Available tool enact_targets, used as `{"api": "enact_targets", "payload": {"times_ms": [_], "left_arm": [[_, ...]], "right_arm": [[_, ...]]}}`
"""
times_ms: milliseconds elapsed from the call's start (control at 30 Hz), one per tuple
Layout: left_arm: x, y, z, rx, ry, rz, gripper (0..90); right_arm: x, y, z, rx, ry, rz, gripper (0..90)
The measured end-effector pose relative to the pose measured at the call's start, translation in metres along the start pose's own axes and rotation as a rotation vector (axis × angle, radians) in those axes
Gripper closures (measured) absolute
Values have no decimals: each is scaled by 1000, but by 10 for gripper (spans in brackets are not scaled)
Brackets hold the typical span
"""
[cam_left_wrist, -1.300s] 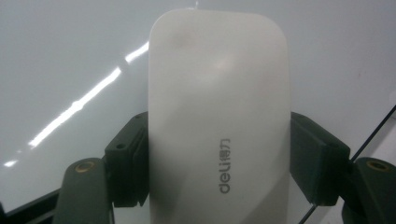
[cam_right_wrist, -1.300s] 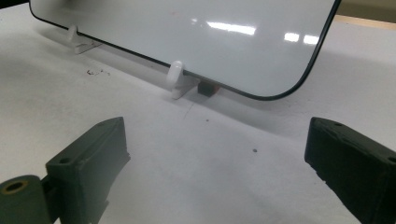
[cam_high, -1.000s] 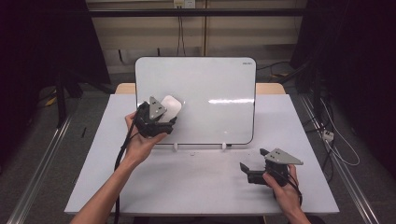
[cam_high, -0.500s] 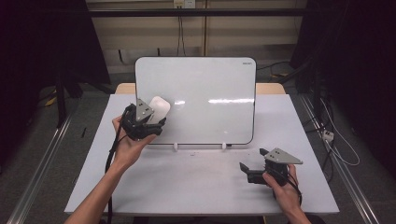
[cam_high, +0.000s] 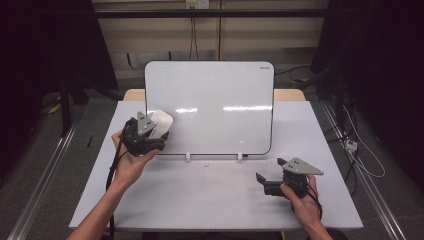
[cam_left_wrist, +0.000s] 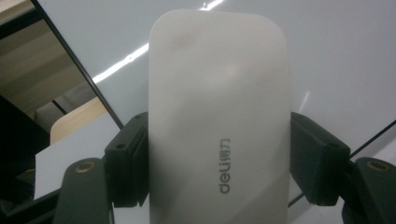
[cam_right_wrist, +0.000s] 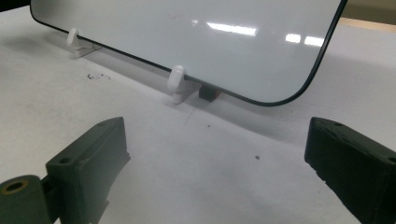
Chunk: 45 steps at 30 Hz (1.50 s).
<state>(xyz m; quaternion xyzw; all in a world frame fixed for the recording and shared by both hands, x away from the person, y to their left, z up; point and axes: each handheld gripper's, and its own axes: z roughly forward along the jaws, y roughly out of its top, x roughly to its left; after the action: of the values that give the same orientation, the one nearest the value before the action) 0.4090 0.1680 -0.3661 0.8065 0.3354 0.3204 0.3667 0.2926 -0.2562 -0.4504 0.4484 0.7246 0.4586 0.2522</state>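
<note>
While the whiteboard stands upright along the far edge of the table, the scene reads as follows.

Left gripper (cam_high: 156, 131): its jaws are clamped on the long sides of a white eraser (cam_left_wrist: 219, 121), one black pad pressed to each side, seen close in the left gripper view.

Eraser: held off the table against the lower left corner of the whiteboard (cam_high: 210, 107); grey lettering runs along its lower part in the left gripper view.

Change: a second ago the left gripper and eraser sat further in on the board, nearer its middle; they have since slid toward the board's left edge and a little lower, the grip unchanged.

Right gripper (cam_high: 265, 181): rests on the table (cam_high: 200, 200) near its near right corner, jaws standing well apart with nothing between them; it has kept its place.

Right gripper view: the wide-set black jaws frame bare tabletop, with a white foot clip (cam_right_wrist: 180, 84) holding the board's lower edge beyond them.

Whiteboard: its surface is blank, with bright light streaks across it.
</note>
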Motion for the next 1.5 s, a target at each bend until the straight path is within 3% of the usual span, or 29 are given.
{"api": "enact_targets", "payload": {"times_ms": [233, 367, 533, 800, 1167, 1333, 1500], "left_arm": [[-5, -8, 8, 16, 2, 4, 304], [-9, -9, 15, 41, 3, 25, 304], [-18, -6, 23, 30, 8, 46, 304], [-22, -7, 35, 52, 19, 72, 303], [-22, -8, 34, 49, 19, 57, 297], [-17, -8, 33, 42, -14, 35, 287], [-14, -7, 30, 29, -17, 4, 187]], "right_arm": [[-1, -1, -3, -4, -2, -5, 58], [-1, -1, -3, -5, 0, -5, 58], [-1, -1, -3, -3, 1, -5, 58], [-1, -1, -2, 0, 3, -5, 58], [-3, -2, -3, -5, 6, 3, 58], [-3, -2, -2, -6, 11, 5, 58], [-4, -2, -1, -3, 14, 5, 59]]}}
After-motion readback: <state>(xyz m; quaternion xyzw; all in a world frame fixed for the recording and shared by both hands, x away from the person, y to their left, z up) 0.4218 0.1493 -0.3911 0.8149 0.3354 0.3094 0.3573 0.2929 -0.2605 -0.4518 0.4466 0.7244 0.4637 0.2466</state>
